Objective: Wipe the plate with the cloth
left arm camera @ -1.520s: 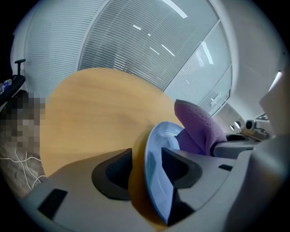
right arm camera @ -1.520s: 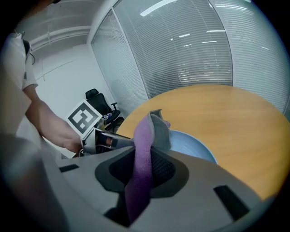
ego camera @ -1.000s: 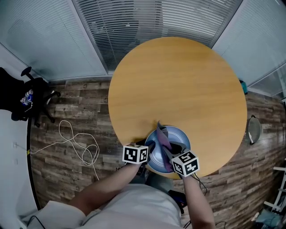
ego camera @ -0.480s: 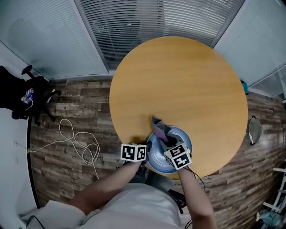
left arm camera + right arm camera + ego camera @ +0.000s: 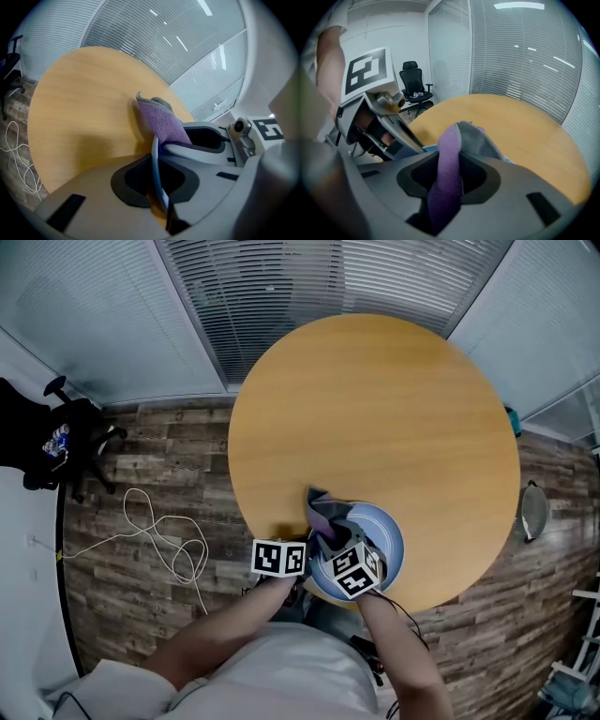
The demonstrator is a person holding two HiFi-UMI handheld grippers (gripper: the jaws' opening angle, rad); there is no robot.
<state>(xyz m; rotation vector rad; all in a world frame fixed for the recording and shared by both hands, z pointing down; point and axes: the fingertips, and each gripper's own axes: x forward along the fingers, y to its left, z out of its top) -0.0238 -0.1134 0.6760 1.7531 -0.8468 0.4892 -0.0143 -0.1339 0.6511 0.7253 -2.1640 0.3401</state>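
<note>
A pale blue plate (image 5: pixel 386 538) lies at the near edge of the round wooden table (image 5: pixel 375 409). My left gripper (image 5: pixel 302 563) is shut on the plate's left rim; the thin rim (image 5: pixel 154 161) runs between its jaws. My right gripper (image 5: pixel 339 546) hangs over the left part of the plate, with a purple and grey cloth (image 5: pixel 326 512) between its jaws. The cloth (image 5: pixel 449 171) stands bunched out of the right gripper (image 5: pixel 447 187), whose jaws have just been opening, still pinching it. In the left gripper view the cloth (image 5: pixel 164 124) rises just past the rim.
The table's far half is bare wood (image 5: pixel 520 122). A white cable (image 5: pixel 159 540) loops on the plank floor at the left, beside a black office chair (image 5: pixel 56 442). Blinds and glass walls stand behind the table.
My right gripper has moved left across the plate and rolled, carrying the cloth toward the left rim. The left gripper has kept its place at the rim.
</note>
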